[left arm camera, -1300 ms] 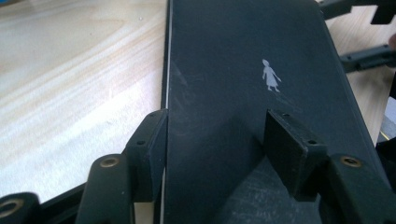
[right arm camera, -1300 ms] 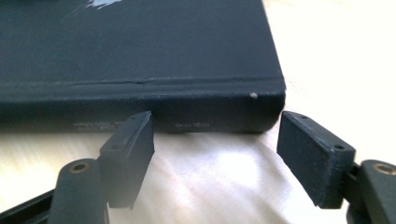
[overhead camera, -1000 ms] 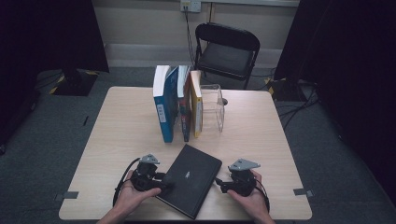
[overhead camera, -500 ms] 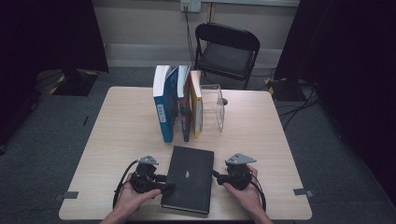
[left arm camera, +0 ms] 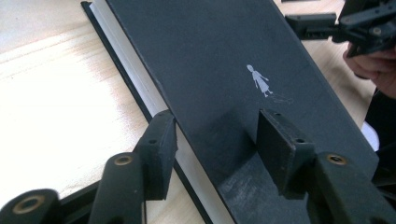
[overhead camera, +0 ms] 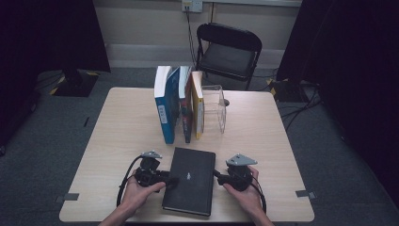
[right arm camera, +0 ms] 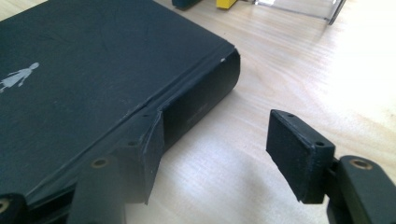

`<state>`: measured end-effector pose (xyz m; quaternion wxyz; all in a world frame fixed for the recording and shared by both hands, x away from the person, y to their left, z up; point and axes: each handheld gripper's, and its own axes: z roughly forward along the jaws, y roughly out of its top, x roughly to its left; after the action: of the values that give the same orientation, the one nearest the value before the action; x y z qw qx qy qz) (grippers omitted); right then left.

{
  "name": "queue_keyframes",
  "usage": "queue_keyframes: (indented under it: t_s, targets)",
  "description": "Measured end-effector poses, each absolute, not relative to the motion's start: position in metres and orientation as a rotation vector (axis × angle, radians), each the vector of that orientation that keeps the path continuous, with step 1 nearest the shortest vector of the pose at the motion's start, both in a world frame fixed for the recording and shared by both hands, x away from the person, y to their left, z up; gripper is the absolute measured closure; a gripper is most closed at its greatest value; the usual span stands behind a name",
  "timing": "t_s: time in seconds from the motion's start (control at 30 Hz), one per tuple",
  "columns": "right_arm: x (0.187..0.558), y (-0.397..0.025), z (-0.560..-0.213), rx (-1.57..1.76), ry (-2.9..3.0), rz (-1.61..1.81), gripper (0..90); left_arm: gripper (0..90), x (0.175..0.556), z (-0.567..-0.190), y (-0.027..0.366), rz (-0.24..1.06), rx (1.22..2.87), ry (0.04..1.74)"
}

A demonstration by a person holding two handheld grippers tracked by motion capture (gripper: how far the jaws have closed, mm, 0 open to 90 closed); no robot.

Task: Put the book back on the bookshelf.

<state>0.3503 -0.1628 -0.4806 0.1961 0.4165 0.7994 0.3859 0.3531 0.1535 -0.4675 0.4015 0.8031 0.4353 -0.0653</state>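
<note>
1. Fingers of your left gripper (left arm camera: 212, 147) stand apart: one is down beside the page edge of the black book (overhead camera: 190, 179), the other rests over its cover, and they do not clamp anything yet.
2. Fingers of your right gripper (right arm camera: 224, 156) are also apart. One touches the book at its spine corner, the other hangs free over the bare worktop (overhead camera: 277, 136).
3. You find the black book lying flat and closed on the near part of the worktop, between your two hands, with a small white figure (left arm camera: 259, 80) on the cover.
4. Behind it, well apart, three books stand upright in a row (overhead camera: 181, 108), with a clear plastic holder (overhead camera: 214, 107) just beside them.
5. I judge the book as a hardcover: stiff, rather thick, and probably heavy for one gripper. The cover looks matte, so it should not slip much.
6. If you lift it by the cover alone, it may swing open. Better take hold across the full thickness, near the spine, where the block is firm.
7. With the book lying flat, you must first tip up one long edge so a finger can go under it.
</note>
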Motion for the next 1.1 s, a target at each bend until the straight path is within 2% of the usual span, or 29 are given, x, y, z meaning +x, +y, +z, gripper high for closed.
queue_keyframes:
  t_s: [0.27, 0.4, 0.47, 0.7, 1.1]
  targets:
    - [0.356, -0.161, -0.482, 1.162, 2.228, 1.086, 37.3, 48.2, 0.349, -0.467, 0.158, -0.207, 2.053, 1.082]
    - [0.355, -0.159, -0.483, 1.155, 2.222, 1.087, 38.5, 50.8, 0.350, -0.469, 0.161, -0.231, 2.006, 1.115]
    - [0.355, -0.159, -0.483, 1.160, 2.226, 1.084, 38.3, 45.6, 0.353, -0.469, 0.159, -0.215, 1.979, 1.137]
    - [0.356, -0.161, -0.485, 1.173, 2.237, 1.083, 36.7, 40.9, 0.379, -0.470, 0.149, -0.173, 1.923, 1.224]
    - [0.355, -0.162, -0.486, 1.175, 2.243, 1.077, 36.1, 43.9, 0.380, -0.473, 0.152, -0.208, 1.900, 1.222]
